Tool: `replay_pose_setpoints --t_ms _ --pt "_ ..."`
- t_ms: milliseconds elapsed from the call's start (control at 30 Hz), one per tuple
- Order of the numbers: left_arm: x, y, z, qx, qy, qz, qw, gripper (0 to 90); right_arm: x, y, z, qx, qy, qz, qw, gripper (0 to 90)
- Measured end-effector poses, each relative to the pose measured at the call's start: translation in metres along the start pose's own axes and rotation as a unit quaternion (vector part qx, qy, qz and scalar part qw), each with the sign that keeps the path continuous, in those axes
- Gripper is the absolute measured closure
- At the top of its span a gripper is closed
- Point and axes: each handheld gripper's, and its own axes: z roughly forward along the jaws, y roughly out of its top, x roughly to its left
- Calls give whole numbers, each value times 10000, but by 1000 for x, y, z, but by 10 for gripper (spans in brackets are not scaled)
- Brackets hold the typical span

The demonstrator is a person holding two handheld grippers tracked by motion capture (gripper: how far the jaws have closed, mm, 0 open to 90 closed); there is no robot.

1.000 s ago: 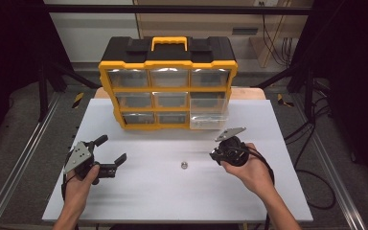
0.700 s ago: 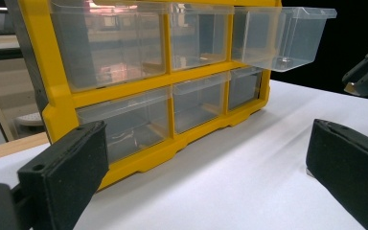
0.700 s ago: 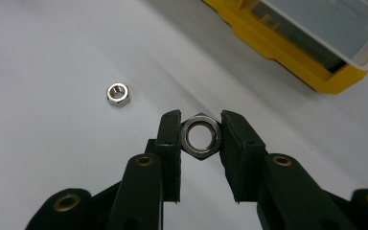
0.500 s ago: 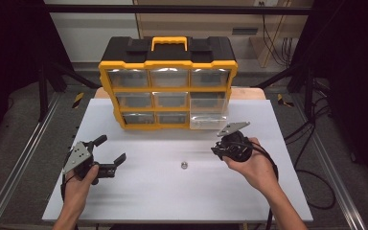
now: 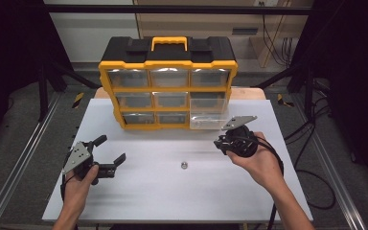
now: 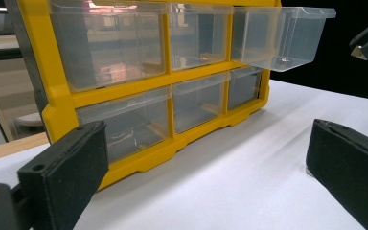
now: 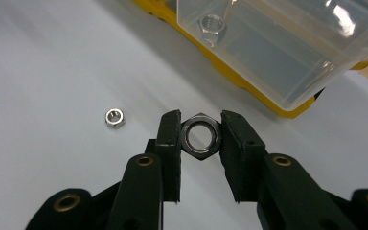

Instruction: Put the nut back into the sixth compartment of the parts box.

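One hex nut on edge, bore facing camera.

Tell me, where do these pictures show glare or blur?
High view: glare whitens the organizer's top drawers. Left gripper view: its own near jaws look soft, the pulled-out drawer sharper. Right gripper view: the held nut is crisp, and glare streaks the clear drawer.
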Motion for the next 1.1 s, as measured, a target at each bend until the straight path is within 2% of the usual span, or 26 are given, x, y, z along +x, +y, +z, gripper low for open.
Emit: replay_pose_setpoints --t_ms 600,1100 --pt "0 0 -1 -12 6 -5 10000 9 2 20 -21 -238 -52 -116 9996 702" --pt "-1 0 0 6 -18 16 10000 9 6 43 -37 -418 -98 -227 9988 702"
